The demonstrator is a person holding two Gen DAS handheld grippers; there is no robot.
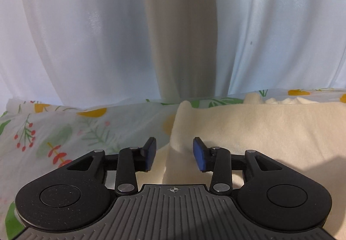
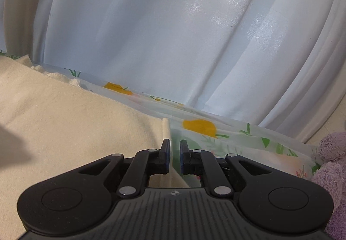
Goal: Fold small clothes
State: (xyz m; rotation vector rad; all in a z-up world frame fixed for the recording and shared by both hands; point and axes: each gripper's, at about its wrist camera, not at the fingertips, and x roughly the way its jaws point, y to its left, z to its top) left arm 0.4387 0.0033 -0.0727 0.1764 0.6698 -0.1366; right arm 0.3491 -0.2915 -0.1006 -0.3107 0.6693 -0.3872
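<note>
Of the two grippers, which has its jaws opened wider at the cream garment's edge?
The left gripper: its blue pads stand well apart, straddling the cream garment edge. The right gripper shows only a narrow gap at that garment's other edge.

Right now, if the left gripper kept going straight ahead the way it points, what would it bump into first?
Most likely the cream garment: its folded left edge lies directly between the left gripper's open fingers. Beyond it come the floral tablecloth and the white curtain, though depth is hard to judge.

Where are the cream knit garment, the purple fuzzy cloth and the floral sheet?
Cream knit garment [image 1: 259,127], left wrist view: flat middle.
Purple fuzzy cloth [image 2: 330,173], right wrist view: its bulk at the right edge.
Floral sheet [image 1: 64,131], left wrist view: bare patch left of the garment.
</note>
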